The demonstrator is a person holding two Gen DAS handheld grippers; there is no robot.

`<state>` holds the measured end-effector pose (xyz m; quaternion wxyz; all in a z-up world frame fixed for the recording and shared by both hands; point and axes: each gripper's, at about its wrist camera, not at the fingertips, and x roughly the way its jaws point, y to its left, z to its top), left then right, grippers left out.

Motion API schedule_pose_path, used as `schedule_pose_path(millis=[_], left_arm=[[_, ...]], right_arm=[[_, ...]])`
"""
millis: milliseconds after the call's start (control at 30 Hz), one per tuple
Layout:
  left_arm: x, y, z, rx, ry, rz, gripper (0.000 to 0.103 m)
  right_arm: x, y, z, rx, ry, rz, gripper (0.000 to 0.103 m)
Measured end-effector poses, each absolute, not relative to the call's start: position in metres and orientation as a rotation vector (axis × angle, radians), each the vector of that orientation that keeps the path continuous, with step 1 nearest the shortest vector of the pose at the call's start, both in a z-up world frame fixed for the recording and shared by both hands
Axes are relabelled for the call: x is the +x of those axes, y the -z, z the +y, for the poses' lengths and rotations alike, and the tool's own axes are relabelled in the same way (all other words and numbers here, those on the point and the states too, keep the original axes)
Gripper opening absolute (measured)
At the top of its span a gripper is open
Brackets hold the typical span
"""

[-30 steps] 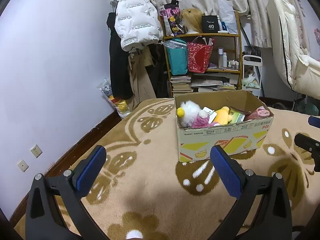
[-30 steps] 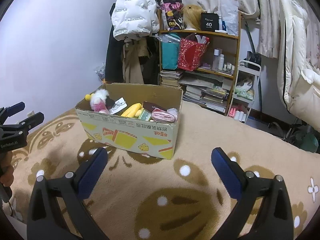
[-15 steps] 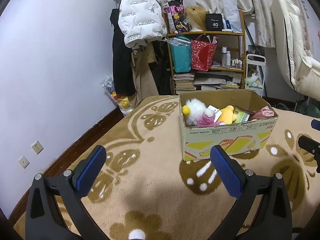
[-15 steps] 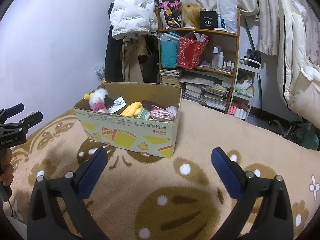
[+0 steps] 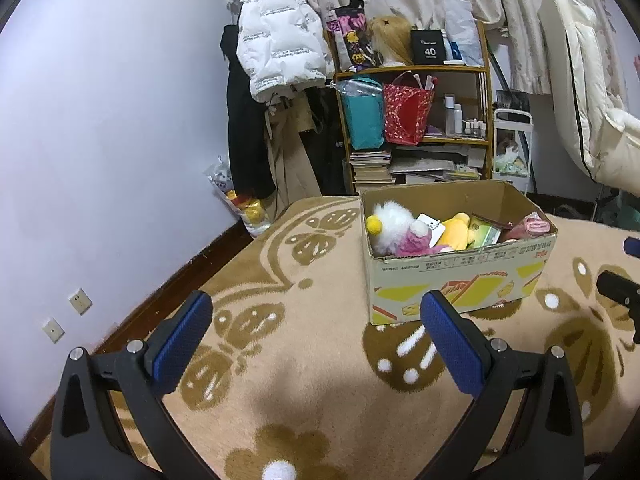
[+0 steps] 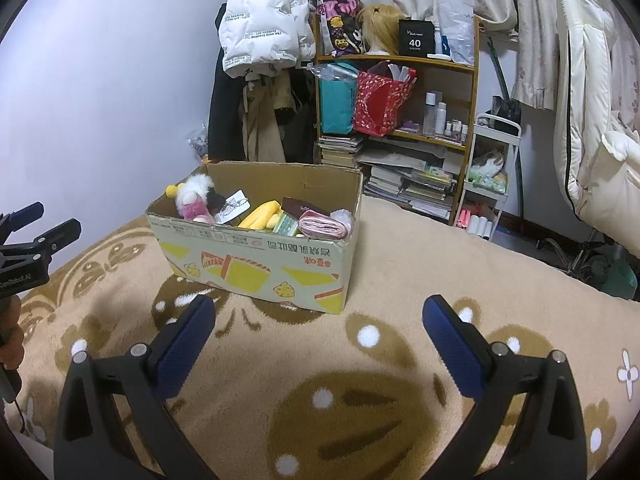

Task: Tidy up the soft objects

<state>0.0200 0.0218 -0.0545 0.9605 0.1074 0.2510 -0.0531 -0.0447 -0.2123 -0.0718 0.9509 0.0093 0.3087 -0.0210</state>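
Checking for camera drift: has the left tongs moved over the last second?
Yes. In the left wrist view the cardboard box and shelf have slid rightward and down, so the left tongs turned leftward, tilting up slightly.

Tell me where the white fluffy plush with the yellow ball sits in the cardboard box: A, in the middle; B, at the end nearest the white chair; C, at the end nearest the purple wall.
C: the white fluffy plush fills the cardboard box end toward the purple wall.
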Motion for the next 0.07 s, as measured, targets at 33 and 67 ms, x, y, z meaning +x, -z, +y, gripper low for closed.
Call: schedule_pose_path(millis=[33,67], left_arm=[[0.0193,0.0544,0.0214,0.222,0.108,0.507,0.103],[0.0189,0.0536,0.0215,0.222,0.105,0.504,0.103]], right_arm=[[-0.0448,0.0724,-0.2127,0.02,0.042,0.628,0.103],[-0.0449,0.0726,-0.2129,0.019,0.043,0.627,0.103]])
